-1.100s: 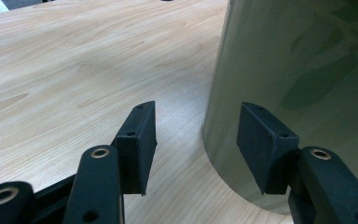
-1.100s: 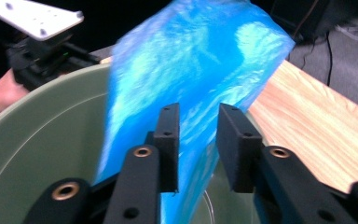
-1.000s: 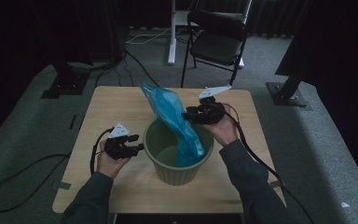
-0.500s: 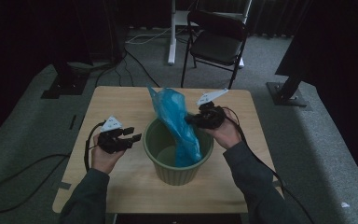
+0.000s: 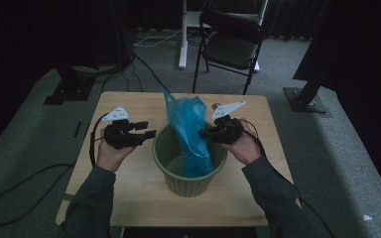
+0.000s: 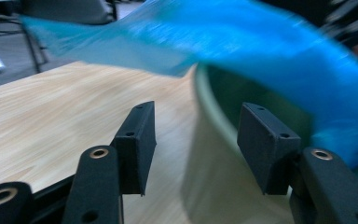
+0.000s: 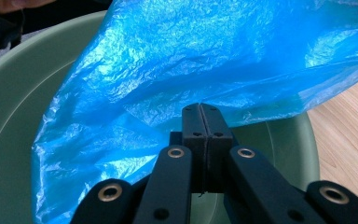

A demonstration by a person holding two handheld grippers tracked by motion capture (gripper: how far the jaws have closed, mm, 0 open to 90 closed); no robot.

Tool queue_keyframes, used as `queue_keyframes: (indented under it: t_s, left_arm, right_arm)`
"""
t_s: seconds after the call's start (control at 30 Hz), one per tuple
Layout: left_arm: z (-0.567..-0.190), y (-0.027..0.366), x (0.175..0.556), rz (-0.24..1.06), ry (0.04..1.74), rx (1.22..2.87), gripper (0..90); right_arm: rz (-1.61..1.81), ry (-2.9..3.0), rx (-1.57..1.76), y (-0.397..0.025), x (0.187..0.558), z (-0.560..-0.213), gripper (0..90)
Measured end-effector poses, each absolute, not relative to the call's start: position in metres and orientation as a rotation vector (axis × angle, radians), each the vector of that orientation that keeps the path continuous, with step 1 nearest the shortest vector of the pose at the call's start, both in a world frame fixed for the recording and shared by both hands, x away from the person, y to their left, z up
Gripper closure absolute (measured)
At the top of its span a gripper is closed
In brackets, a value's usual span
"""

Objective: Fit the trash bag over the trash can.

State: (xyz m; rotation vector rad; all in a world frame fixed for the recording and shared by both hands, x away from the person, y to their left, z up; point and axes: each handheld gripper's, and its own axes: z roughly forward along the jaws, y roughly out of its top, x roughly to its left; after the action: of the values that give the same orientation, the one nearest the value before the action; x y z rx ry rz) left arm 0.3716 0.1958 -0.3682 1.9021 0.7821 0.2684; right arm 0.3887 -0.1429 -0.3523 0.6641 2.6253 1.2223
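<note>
Left gripper [image 5: 146, 134] now swung in beside the green bucket [image 5: 188, 181], jaws wide, empty. Right gripper [image 5: 206, 133] clamped shut on blue bag [image 5: 191, 131], lifted upright above bucket. Ready to spread the liner.

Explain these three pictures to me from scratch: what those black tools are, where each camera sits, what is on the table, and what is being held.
A person sits at a wooden table and holds a hand-held tool with two black jaws in each hand. The high view looks down from above the person. The other two pictures come from cameras riding on the tools, looking along their jaws.

On the table stands a green bucket with a blue plastic bag hanging into it.

The right gripper has its jaws pressed together on the edge of the bag, holding it up. The left gripper has its jaws apart beside the bucket's rim, with the bag just ahead, gripping nothing.
</note>
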Motion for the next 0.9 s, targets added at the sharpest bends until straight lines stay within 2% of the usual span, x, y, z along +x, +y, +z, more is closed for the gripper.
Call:
queue_keyframes:
  t_s: [0.4, 0.5, 0.57, 0.73, 0.8, 0.9]
  left_arm:
    - [-0.338, 0.168, 0.374, 0.223, 0.675, 1.852, 30.5]
    - [-0.339, 0.156, 0.383, 0.188, 0.693, 1.854, 30.3]
    - [-0.343, 0.148, 0.387, 0.17, 0.691, 1.884, 35.6]
    - [-0.352, 0.132, 0.388, 0.266, 0.71, 2.034, 69.7]
    - [-0.355, 0.131, 0.386, 0.275, 0.71, 2.054, 77.5]
    - [-0.357, 0.132, 0.384, 0.295, 0.7, 2.087, 83.2]
  right_arm:
    - [1.216, 2.615, 0.642, -0.139, 0.388, -0.354, 89.8]
    - [1.219, 2.615, 0.64, -0.138, 0.388, -0.354, 89.8]
    - [1.234, 2.621, 0.628, -0.135, 0.388, -0.355, 89.8]
    - [1.23, 2.628, 0.597, -0.136, 0.383, -0.354, 89.7]
    - [1.237, 2.629, 0.586, -0.139, 0.381, -0.353, 89.8]
    - [1.231, 2.644, 0.564, -0.143, 0.376, -0.353, 88.7]
